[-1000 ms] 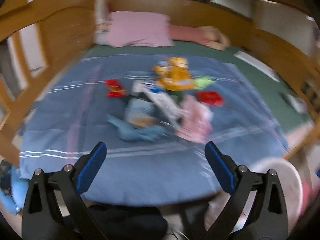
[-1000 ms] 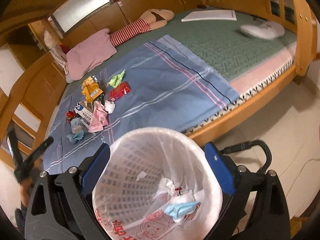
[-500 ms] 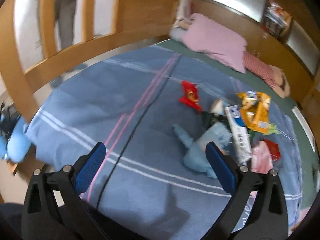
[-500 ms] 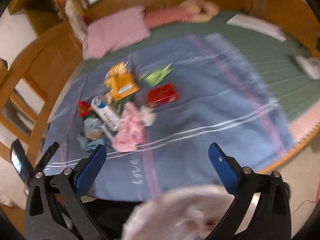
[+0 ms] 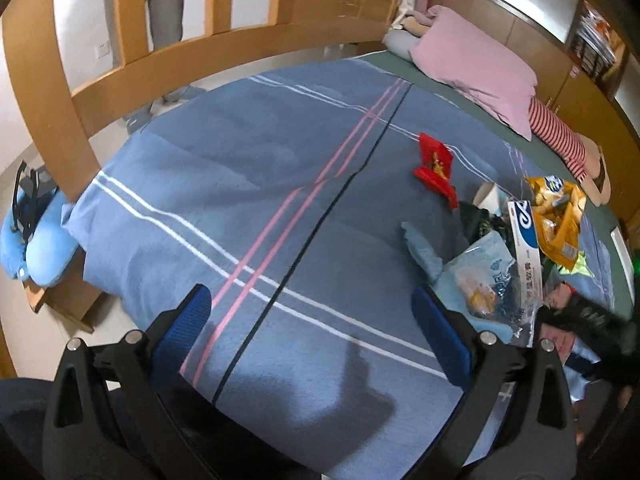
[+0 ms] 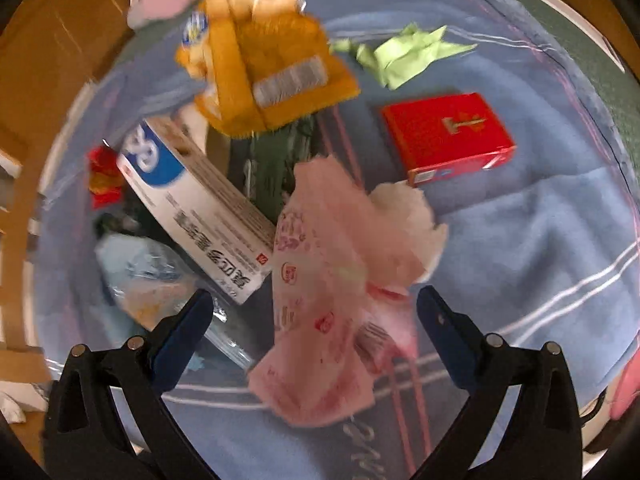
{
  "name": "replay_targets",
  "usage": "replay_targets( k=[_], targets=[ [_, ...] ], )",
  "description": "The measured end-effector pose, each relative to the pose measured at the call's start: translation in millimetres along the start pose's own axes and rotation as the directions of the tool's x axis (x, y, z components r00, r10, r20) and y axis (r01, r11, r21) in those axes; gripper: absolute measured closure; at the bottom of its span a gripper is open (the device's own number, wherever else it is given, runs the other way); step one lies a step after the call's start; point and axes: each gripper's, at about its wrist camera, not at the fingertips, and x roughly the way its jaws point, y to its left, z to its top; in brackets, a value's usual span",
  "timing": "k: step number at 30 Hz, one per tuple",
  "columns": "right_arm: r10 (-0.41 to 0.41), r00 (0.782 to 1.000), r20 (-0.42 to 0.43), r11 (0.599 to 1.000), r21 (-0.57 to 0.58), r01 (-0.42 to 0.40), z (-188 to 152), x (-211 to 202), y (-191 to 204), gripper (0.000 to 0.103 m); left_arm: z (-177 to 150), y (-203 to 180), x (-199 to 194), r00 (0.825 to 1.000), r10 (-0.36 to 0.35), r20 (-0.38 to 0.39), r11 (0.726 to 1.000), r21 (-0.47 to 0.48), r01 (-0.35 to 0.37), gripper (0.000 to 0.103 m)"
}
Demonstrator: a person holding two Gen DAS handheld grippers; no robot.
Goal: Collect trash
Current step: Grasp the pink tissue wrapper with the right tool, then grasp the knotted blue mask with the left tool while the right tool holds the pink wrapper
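A crumpled pink printed wrapper (image 6: 320, 320) with red stamp-like marks lies on the blue striped blanket (image 6: 540, 240) of the bed, at the near edge of a heap of trash. The right gripper (image 6: 310, 312) points steeply down over it with its blue-padded jaws spread wide; the wrapper shows between the two pads, but neither pad presses on it and nothing is held. A wad of white tissue (image 6: 412, 216) lies against the wrapper's far side. Just left of it lies a long white and blue carton (image 6: 200, 204) with a large blue oval logo and a row of characters too blurred to read. Nearer the left pad sits a clear pale-blue plastic bag (image 6: 148, 280). Beyond are an orange-yellow snack bag (image 6: 264, 64) with a barcode panel, a flat red box (image 6: 448, 136) with a small gold emblem, a crumpled light-green paper (image 6: 404, 56) and a small red wrapper (image 6: 104, 180).

The left gripper (image 5: 310, 320) hangs over a bare stretch of the same blanket (image 5: 240, 168), jaws wide apart and empty. The heap lies to its right, where the carton's (image 5: 526, 248) writing is again illegible. A pink pillow (image 5: 476, 60) lies at the head, and the wooden bed rail (image 5: 168, 68) curves behind.
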Motion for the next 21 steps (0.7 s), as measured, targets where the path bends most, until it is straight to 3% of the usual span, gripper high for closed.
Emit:
replay_targets(
  k=[1,3,4,6,7,11,21],
  targets=[
    [-0.006,1.0,-0.013,1.0,-0.018,0.006,-1,6,3,0.006,0,1,1,1.0,0.002,-0.001,1.0,-0.006,-0.002,0.003],
    [-0.009,0.999,-0.039,0.999,-0.051,0.007,-5,15,9,0.031,0,2,1,1.0,0.004,-0.001,1.0,-0.016,-0.004,0.003],
    [-0.002,0.998,-0.055,0.998,-0.062,-0.001,-9,18,11,0.034,0,3,0,1.0,0.002,0.001,1.0,-0.017,-0.002,0.003],
    [-0.017,0.999,-0.028,0.996,-0.091,0.015,-14,13,14,0.061,0,2,-1,1.0,0.001,0.007,1.0,-0.016,-0.001,0.003],
    [0.009,0.999,-0.037,0.995,-0.097,-0.013,-16,10,13,0.066,-1,1,-1,1.0,0.002,0.008,1.0,-0.014,-0.001,0.003],
    [0.142,0.988,-0.054,0.989,-0.035,-0.144,-24,-10,1,0.068,-1,1,-3,1.0,0.005,0.013,1.0,-0.012,-0.005,0.003],
    [0.232,0.972,-0.03,0.969,-0.076,-0.234,-73,-72,-15,0.068,-1,-1,-3,1.0,0.011,0.019,1.0,0.001,-0.011,0.003]
  ],
)
